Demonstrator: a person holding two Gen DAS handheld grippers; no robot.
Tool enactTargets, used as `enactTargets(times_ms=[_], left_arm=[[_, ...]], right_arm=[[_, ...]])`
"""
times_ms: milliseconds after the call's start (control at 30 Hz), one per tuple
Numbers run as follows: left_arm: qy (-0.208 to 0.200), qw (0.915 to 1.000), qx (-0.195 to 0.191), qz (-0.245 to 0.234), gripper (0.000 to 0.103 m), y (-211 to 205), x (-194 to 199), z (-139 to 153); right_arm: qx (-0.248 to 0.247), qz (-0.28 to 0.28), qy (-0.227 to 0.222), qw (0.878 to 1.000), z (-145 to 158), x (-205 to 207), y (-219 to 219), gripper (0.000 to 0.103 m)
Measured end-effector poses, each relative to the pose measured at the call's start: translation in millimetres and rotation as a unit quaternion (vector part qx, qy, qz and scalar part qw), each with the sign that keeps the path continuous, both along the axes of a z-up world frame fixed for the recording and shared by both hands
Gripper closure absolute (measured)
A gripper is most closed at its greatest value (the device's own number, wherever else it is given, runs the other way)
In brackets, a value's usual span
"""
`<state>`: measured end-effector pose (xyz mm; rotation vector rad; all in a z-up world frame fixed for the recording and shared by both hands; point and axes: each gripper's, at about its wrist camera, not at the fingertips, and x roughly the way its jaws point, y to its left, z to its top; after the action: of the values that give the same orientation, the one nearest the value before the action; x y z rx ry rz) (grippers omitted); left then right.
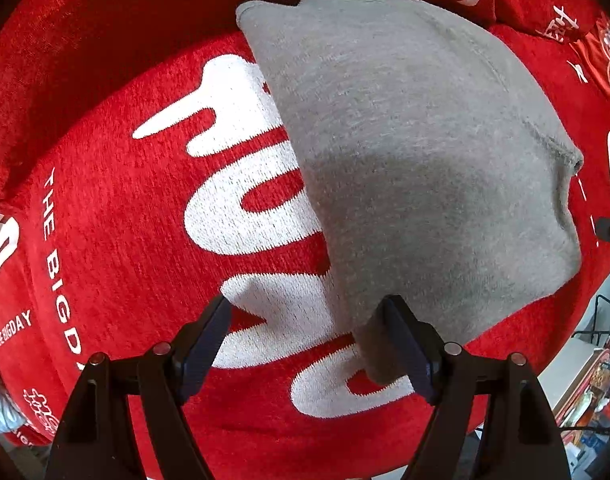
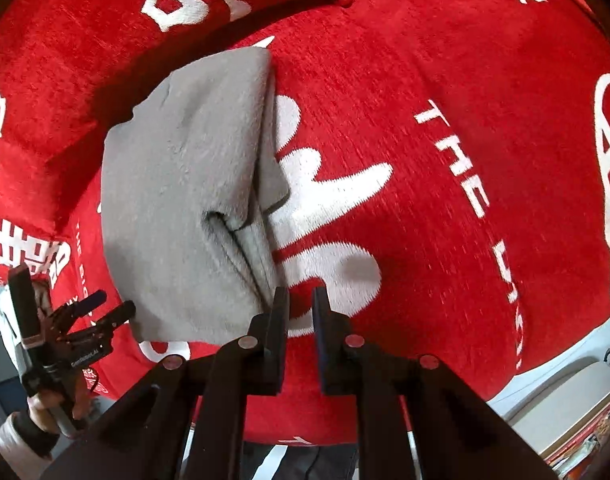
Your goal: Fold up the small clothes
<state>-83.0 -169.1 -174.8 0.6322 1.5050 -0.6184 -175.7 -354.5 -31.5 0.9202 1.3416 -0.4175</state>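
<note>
A small grey garment (image 1: 417, 152) lies folded on a red cover with white lettering (image 1: 125, 220). In the left wrist view my left gripper (image 1: 305, 340) is open, its right finger (image 1: 405, 344) at the garment's near corner, its left finger over the red cover. In the right wrist view the garment (image 2: 185, 200) lies left of centre, with layered edges along its right side. My right gripper (image 2: 301, 308) is almost closed, with a narrow gap and nothing between the fingers, just right of the garment's near edge. The left gripper (image 2: 105, 312) also shows there, open, at the garment's left corner.
The red cover (image 2: 465, 200) drapes over a cushioned surface, with a raised back cushion (image 2: 185, 0) behind. Beyond its near edge are a white surface (image 2: 565, 408) and cluttered shelves (image 1: 593, 392) at the right.
</note>
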Motion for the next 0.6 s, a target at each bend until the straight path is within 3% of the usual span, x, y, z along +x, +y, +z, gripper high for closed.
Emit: enactTargets(times_ms=[267, 333, 400, 600], left_arm=[[0.005, 0.9999, 0.002, 0.011, 0.023, -4.8, 5.8, 7.3], [0.006, 0.9999, 0.001, 0.014, 0.023, -7.4, 9.6, 9.6], [0.004, 0.9998, -0.004, 0.019, 0.023, -9.9, 14.3, 14.0], [0.008, 0.998, -0.03, 0.055, 0.023, -16.9, 34.2, 28.1]], right_arm=[[0.008, 0.008, 0.001, 1.0, -6.4, 7.9, -1.0, 0.087], [0.01, 0.004, -0.001, 1.0, -6.3, 8.1, -4.1, 0.073], [0.011, -0.001, -0.008, 1.0, -4.9, 8.8, -9.8, 0.047], [0.02, -0.006, -0.031, 0.999, -4.1, 17.6, -26.6, 0.038]])
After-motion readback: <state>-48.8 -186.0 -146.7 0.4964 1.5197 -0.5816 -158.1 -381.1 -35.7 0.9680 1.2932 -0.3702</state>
